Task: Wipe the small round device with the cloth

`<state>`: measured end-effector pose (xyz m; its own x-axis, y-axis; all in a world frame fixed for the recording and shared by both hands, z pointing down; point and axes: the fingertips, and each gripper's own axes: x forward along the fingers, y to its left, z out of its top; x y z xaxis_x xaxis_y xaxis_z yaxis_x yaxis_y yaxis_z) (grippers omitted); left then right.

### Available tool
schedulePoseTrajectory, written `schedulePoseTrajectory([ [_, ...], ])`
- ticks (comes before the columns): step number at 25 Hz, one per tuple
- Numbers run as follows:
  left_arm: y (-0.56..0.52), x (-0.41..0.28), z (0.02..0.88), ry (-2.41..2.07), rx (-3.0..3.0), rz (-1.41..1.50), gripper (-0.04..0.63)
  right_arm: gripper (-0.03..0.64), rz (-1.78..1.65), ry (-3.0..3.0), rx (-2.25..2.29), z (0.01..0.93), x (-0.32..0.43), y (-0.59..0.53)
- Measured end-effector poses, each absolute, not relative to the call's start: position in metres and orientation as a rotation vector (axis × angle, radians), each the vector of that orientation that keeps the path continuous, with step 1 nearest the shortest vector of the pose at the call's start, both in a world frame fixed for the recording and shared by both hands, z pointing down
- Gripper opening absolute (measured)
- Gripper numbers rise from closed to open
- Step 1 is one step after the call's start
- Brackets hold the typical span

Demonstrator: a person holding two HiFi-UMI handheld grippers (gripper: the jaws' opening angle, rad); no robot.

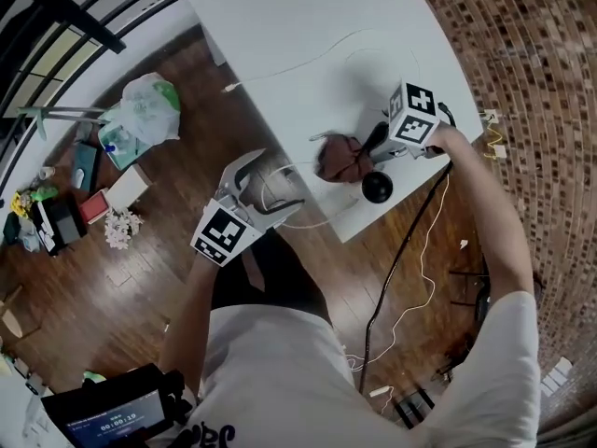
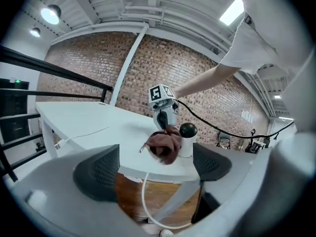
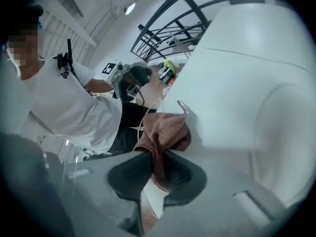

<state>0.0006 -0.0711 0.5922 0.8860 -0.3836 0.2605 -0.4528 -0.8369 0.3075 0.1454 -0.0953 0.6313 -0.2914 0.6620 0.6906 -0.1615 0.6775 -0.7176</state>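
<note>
A crumpled brown cloth (image 1: 338,158) lies bunched on the white table (image 1: 308,26), close to its near edge. My right gripper (image 1: 367,150) is shut on the cloth (image 3: 165,135), a fold of it pinched between the dark pads (image 3: 131,174). The small round device (image 1: 377,188), a black ball on a white base, stands at the table edge just beside the cloth (image 2: 164,144); the left gripper view shows the device (image 2: 187,131) touching it. My left gripper (image 1: 272,197) hangs open off the table edge, its pads (image 2: 101,169) wide apart and empty.
A thin white cable (image 1: 298,63) runs across the table. A black cable (image 1: 401,250) drops from my right gripper to the wooden floor. A plastic bag (image 1: 149,108) and boxes clutter the floor at left. A brick wall (image 2: 197,78) stands behind the table.
</note>
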Motion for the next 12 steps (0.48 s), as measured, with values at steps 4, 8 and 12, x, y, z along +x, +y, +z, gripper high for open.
schedulePoseTrajectory([
  [4, -0.074, 0.013, 0.582, -0.565, 2.716, 0.251, 0.491, 0.040, 0.951, -1.746, -0.214, 0.632, 0.183, -0.102],
  [8, -0.080, 0.022, 0.574, -0.515, 2.735, 0.241, 0.491, 0.040, 1.025, -1.752, -0.097, 0.636, 0.208, -0.082],
  [12, -0.090, 0.030, 0.570, -0.503, 2.756, 0.239, 0.491, 0.040, 1.006, -1.782, -0.039, 0.641, 0.221, -0.077],
])
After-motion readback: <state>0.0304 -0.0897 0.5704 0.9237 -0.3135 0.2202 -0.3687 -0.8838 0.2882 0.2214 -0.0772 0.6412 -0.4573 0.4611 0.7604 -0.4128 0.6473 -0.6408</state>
